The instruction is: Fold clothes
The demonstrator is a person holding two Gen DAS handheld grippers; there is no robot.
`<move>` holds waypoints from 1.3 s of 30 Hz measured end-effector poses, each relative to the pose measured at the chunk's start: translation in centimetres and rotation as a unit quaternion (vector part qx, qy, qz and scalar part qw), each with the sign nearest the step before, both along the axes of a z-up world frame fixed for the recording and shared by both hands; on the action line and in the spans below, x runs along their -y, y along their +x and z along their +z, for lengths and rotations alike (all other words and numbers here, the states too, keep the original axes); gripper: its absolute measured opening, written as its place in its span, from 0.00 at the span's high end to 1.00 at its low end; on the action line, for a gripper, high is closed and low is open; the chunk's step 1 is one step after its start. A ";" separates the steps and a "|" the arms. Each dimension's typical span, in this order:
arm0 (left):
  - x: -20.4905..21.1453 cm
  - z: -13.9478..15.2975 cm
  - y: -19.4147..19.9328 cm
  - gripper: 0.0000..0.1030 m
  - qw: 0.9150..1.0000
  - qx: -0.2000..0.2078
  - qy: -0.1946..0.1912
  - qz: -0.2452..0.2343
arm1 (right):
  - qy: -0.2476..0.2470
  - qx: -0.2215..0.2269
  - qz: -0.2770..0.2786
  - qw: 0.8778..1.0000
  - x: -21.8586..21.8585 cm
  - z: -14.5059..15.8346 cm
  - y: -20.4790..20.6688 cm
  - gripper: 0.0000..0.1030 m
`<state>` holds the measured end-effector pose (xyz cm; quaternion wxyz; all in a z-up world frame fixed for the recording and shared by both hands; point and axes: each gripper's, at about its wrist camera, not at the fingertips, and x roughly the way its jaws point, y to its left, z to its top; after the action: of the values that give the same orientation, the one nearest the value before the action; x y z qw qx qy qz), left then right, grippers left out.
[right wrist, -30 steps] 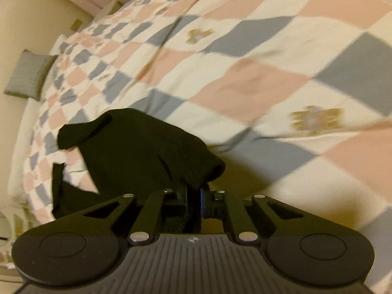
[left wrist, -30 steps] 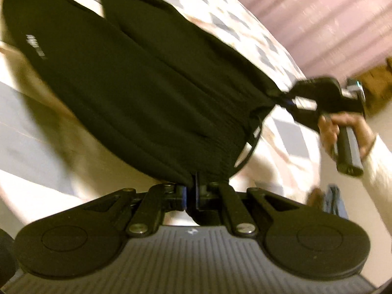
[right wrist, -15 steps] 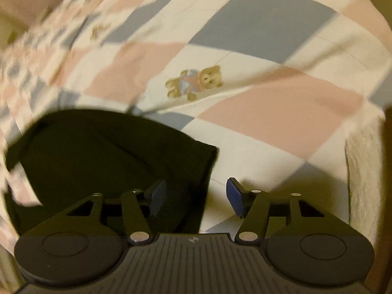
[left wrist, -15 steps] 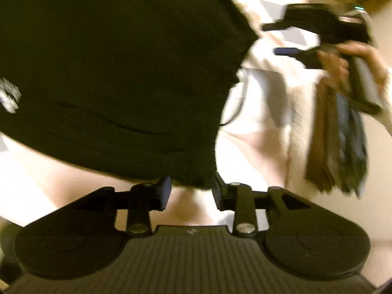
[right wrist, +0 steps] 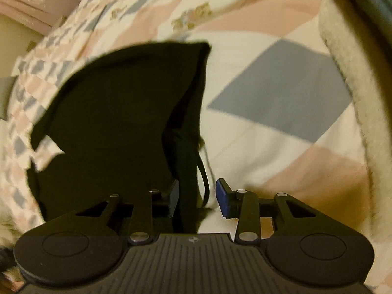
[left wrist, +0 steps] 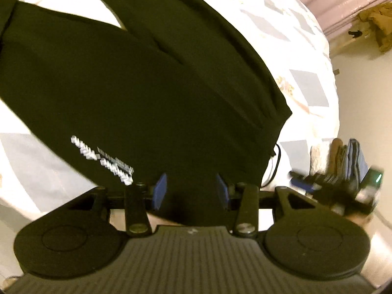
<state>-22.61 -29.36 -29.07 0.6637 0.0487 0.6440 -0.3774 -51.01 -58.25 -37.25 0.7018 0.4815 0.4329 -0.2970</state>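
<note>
One black garment (left wrist: 152,85) lies spread on the bed (left wrist: 303,56), over a quilt (right wrist: 274,103) checked in pink, grey and cream. In the left wrist view its near hem sits between the two blue pads of the left tool (left wrist: 191,191), whose fingers stand apart with cloth in the gap but not pinched. One patch of white lettering (left wrist: 105,159) shows on the fabric just left of that tool, too blurred to read. A thin black cord (left wrist: 275,164) loops out from the garment's right edge.

In the right wrist view the right tool (right wrist: 198,197) is also spread wide, two fingers apart, with a folded corner of the same garment (right wrist: 117,112) standing up between them, close to the left pad; whether it touches is hard to tell. The cord (right wrist: 204,181) hangs in the gap as well.

At the right edge of the left view the right tool (left wrist: 338,191) appears as a blur, with one stack of folded clothes (left wrist: 343,156) just behind it at the bed's side. One fluffy cream blanket edge (right wrist: 343,78) runs down the right of the quilt
</note>
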 end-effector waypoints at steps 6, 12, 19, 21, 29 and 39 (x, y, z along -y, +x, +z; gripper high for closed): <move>1.4 -0.6 5.5 0.62 0.997 0.018 0.012 -0.069 | -0.060 -0.092 -0.119 0.987 -0.8 -3.8 2.4 1.00; -1.5 -0.3 12.5 0.61 0.994 0.028 0.014 -0.108 | -0.184 -0.018 -0.200 0.962 -5.0 5.3 4.8 1.00; -0.9 -0.5 16.3 0.61 0.987 0.023 0.012 -0.161 | -0.068 0.093 -0.150 0.982 -12.5 6.2 14.0 0.57; -0.4 0.1 16.3 0.61 0.986 0.021 0.003 -0.164 | -0.054 0.076 -0.120 0.988 -13.5 6.0 15.7 0.53; 1.7 -0.4 14.2 0.58 0.986 0.029 0.022 -0.164 | 0.009 0.226 -0.329 0.917 -10.0 5.8 3.6 0.51; 5.4 1.6 12.0 0.58 0.990 0.028 -0.006 -0.136 | 0.025 0.240 -0.136 0.961 -9.7 9.5 13.8 0.40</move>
<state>-10.66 -34.80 -27.52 0.6245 0.1424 0.6098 -0.4668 -37.16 -48.50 -27.73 0.7256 0.6104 0.1895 -0.2548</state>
